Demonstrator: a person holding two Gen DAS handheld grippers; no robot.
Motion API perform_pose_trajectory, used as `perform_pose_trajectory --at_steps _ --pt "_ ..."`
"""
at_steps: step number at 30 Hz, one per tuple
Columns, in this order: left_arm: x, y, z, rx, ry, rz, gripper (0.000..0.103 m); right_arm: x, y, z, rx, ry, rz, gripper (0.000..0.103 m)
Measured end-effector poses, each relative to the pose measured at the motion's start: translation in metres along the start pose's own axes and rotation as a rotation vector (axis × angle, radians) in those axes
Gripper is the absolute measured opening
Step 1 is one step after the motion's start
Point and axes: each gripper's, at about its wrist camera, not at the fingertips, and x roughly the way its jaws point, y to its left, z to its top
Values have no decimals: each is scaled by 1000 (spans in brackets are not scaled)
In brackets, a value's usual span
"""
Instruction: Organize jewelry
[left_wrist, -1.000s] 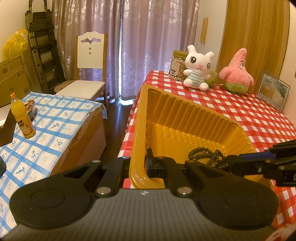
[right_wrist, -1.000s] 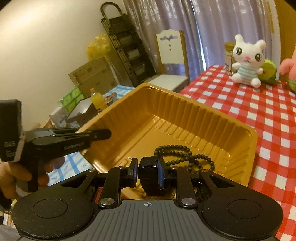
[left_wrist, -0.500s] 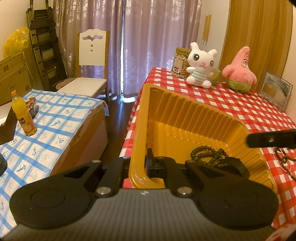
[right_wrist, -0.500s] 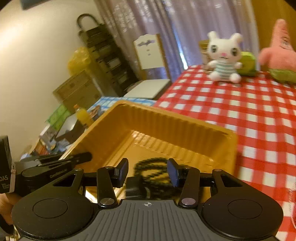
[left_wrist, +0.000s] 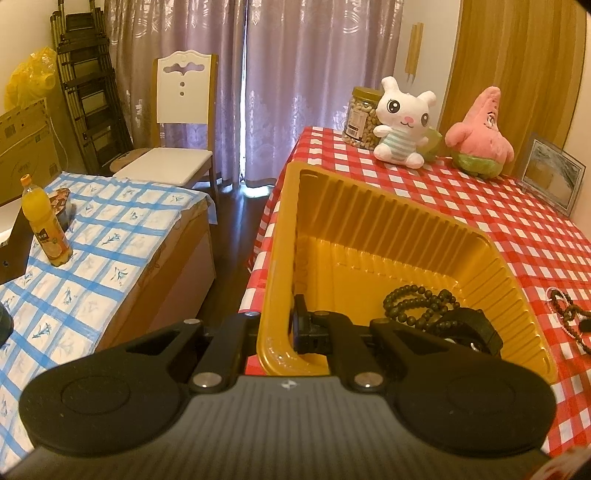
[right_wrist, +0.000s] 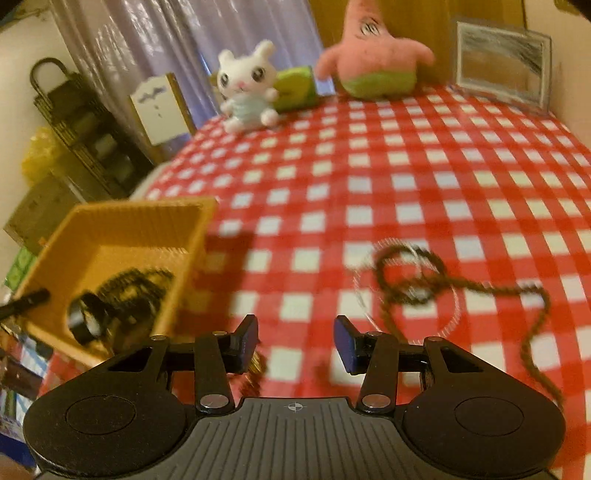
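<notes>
A yellow plastic tray (left_wrist: 369, 221) stands at the left edge of the red checked table. My left gripper (left_wrist: 297, 325) is shut on its near wall, one finger inside and one outside. In the tray lie a string of dark beads (left_wrist: 417, 301) and a black band (left_wrist: 474, 328); both also show in the right wrist view, beads (right_wrist: 133, 284) and band (right_wrist: 86, 319). My right gripper (right_wrist: 295, 343) is open over the tablecloth to the right of the tray (right_wrist: 110, 229), nothing between its fingers. Just ahead lies a dark beaded necklace (right_wrist: 406, 273), tangled with a thin pale ring.
A white plush rabbit (left_wrist: 402, 122), a pink plush star (left_wrist: 480, 133), a jar (left_wrist: 360, 110) and a picture frame (left_wrist: 550, 179) stand along the table's far side. Left of the table are a gap of floor and a blue checked surface with a juice bottle (left_wrist: 44, 221).
My right gripper opened, left the black band in the tray, and swung right, out over the tablecloth near the necklace. The left gripper kept its hold on the tray.
</notes>
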Motion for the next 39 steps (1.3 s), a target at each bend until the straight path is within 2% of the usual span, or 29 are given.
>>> perform_pose_trajectory --at_steps 4,9,16,21,22,23,30,39 --pt "1 0 1 5 0 0 5 8 10 -14 -70 44 9 46" --pt "1 -1 2 4 0 1 5 25 28 -19 -143 78 34 36" --pt "1 -1 1 -3 -1 3 5 43 45 -21 -231 87 11 26" --pt "1 0 0 -3 -2 3 5 52 53 -25 -294 105 -4 10" --pt "1 0 0 -3 -2 3 5 51 54 -26 -301 101 -5 10" --pt "1 0 0 -4 -2 3 5 49 53 -28 -304 94 -4 6" --pt "1 0 0 -4 -2 2 5 22 39 -19 -209 45 11 6" --pt "0 0 -1 -4 -2 0 5 -28 37 9 -141 -84 42 6"
